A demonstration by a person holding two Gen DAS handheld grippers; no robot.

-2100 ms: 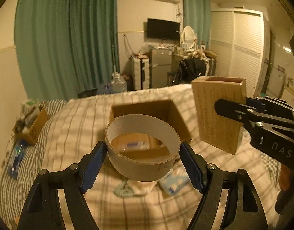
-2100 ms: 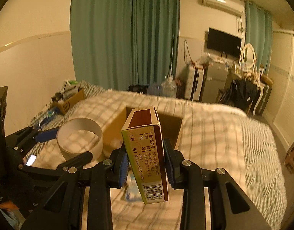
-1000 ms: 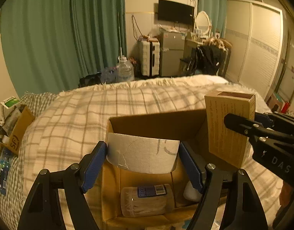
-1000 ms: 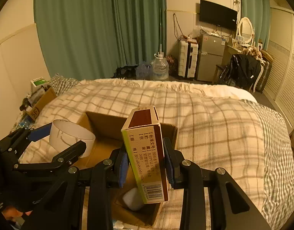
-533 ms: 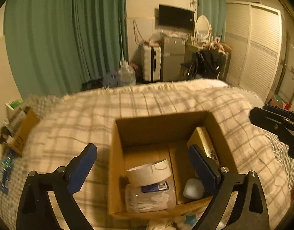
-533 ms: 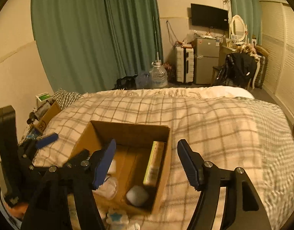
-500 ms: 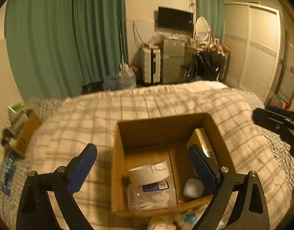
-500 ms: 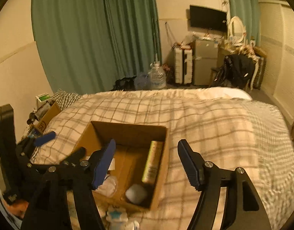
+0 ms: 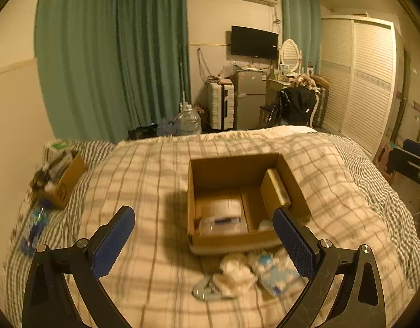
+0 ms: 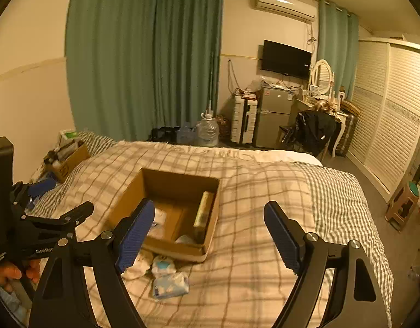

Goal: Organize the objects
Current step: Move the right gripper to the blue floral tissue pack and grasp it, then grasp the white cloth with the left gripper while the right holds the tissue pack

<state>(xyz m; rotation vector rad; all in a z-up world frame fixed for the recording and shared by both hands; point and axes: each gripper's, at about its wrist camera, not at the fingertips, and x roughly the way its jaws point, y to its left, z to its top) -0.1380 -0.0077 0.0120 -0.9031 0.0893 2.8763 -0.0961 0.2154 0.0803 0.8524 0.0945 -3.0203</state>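
An open cardboard box (image 9: 232,164) (image 10: 180,180) sits on the checked bed cover. Inside it a tall yellow carton (image 9: 275,191) (image 10: 204,213) leans on the right wall, and a white tape roll with a clear packet (image 9: 221,218) lies at the left. My left gripper (image 9: 204,240) is open and empty, in front of the box and above the bed. My right gripper (image 10: 210,235) is open and empty, in front of and right of the box. The left gripper also shows at the left of the right wrist view (image 10: 59,199).
A blue-and-white packet (image 10: 170,283) (image 9: 275,273), white crumpled wraps (image 9: 234,273) and a small metal thing (image 9: 204,291) lie on the bed in front of the box. A second small box of clutter (image 9: 62,180) sits at the bed's left edge. Furniture stands beyond the bed.
Both grippers opened and let go of the tape roll and the yellow carton, which now lie in the box. Both grippers have since drawn back and up from the box.
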